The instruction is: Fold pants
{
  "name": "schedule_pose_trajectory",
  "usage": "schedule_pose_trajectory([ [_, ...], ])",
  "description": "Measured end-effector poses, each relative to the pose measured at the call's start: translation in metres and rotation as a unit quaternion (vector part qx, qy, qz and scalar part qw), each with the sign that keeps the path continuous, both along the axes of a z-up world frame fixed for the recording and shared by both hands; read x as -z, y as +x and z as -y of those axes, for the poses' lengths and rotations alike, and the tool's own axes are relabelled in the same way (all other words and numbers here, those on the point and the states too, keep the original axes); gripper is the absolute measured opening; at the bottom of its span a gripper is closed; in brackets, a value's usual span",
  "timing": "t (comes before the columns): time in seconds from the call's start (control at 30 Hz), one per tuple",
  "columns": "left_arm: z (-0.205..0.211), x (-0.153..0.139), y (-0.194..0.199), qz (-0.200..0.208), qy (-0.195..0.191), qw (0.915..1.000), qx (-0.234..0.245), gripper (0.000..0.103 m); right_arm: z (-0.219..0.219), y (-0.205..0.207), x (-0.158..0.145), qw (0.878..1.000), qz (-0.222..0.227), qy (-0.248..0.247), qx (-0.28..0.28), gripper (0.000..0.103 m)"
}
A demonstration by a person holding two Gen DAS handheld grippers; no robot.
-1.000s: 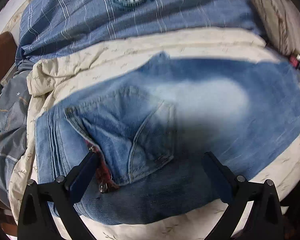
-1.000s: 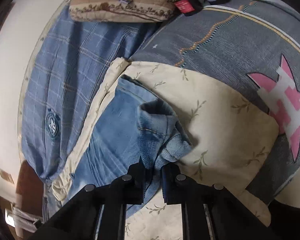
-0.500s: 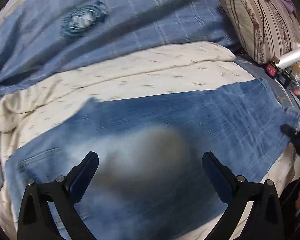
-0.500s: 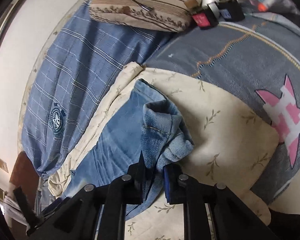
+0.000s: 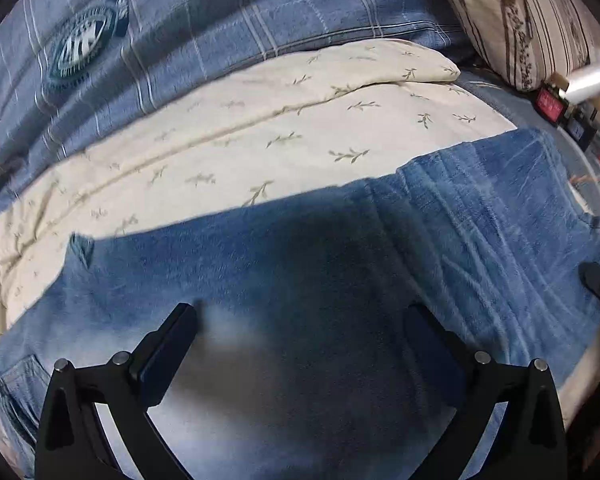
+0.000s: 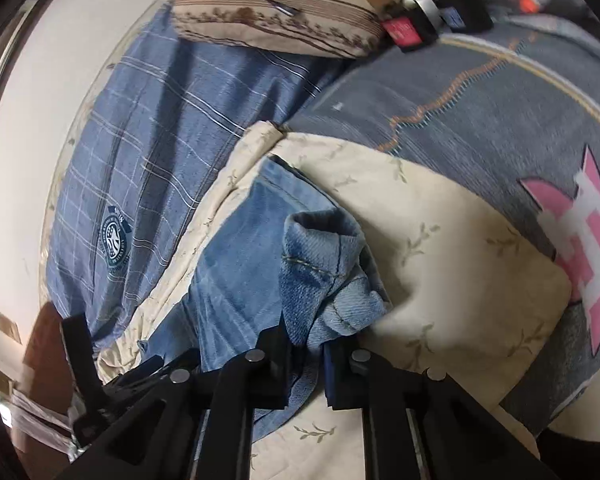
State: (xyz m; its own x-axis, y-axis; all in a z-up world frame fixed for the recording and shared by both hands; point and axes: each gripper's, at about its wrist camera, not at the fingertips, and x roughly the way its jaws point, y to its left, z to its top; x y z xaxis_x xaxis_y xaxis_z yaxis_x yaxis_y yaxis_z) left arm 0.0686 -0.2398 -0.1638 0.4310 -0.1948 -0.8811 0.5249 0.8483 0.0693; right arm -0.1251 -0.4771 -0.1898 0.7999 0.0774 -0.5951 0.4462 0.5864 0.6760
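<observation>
A bed is seen, covered by a blue plaid blanket [image 5: 228, 20], a grey quilt [image 6: 460, 120] and a cream leaf-print blanket [image 5: 260, 128], with a striped pillow [image 6: 276, 8] at its far end. The jeans [image 5: 300, 264] are laid flat across the cream blanket, along its near edge. The left gripper [image 5: 300, 320] is held over the denim with its jaws spread wide, nothing between them. The bunched leg hem [image 6: 324, 264] is pinched by the right gripper [image 6: 306, 344], whose jaws are closed tightly on it.
</observation>
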Motion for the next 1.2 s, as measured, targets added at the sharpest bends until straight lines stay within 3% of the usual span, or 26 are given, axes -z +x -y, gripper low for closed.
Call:
schedule_pose_trajectory([
  [0.1, -0.030, -0.016, -0.005, 0.009, -0.031, 0.9992, -0.022, 0.103, -0.013, -0.001, -0.019, 0.999, 0.012, -0.046, -0.004, 0.011],
  [0.2, -0.065, -0.025, -0.011, 0.021, -0.019, 0.9983, -0.052, 0.103, -0.034, 0.000, -0.042, 0.993, 0.032, -0.107, -0.022, 0.011],
  [0.43, -0.146, -0.039, -0.028, 0.028, -0.046, 0.9913, -0.120, 0.103, -0.110, 0.019, -0.083, 0.972, 0.043, -0.213, -0.092, 0.011],
  [0.6, -0.182, -0.058, -0.033, 0.060, -0.062, 0.9856, -0.145, 0.103, -0.161, 0.038, -0.093, 0.960, 0.042, -0.238, -0.144, 0.011],
  [0.77, -0.208, -0.072, -0.032, 0.081, -0.081, 0.9802, -0.161, 0.103, -0.215, 0.055, -0.073, 0.947, 0.017, -0.245, -0.207, 0.012],
  [0.83, -0.215, -0.074, -0.032, 0.087, -0.080, 0.9788, -0.167, 0.103, -0.234, 0.067, -0.056, 0.943, -0.010, -0.232, -0.240, 0.017],
  [0.93, -0.220, -0.071, -0.031, 0.082, -0.080, 0.9786, -0.171, 0.103, -0.262, 0.080, -0.021, 0.925, -0.063, -0.237, -0.291, 0.024],
  [1.0, -0.220, -0.068, -0.032, 0.079, -0.077, 0.9793, -0.170, 0.103, -0.273, 0.073, -0.022, 0.911, -0.048, -0.277, -0.303, 0.039],
  [1.03, -0.220, -0.067, -0.032, 0.077, -0.076, 0.9797, -0.168, 0.103, -0.275, 0.072, -0.025, 0.905, -0.047, -0.275, -0.321, 0.064],
  [1.07, -0.218, -0.066, -0.032, 0.074, -0.078, 0.9801, -0.167, 0.103, -0.275, 0.069, -0.031, 0.899, -0.035, -0.256, -0.354, 0.073],
  [1.17, -0.212, -0.067, -0.034, 0.072, -0.084, 0.9809, -0.160, 0.103, -0.261, 0.053, -0.047, 0.889, 0.016, -0.228, -0.396, 0.073],
  [1.2, -0.208, -0.068, -0.035, 0.072, -0.084, 0.9813, -0.157, 0.103, -0.256, 0.051, -0.053, 0.891, 0.024, -0.232, -0.388, 0.073],
])
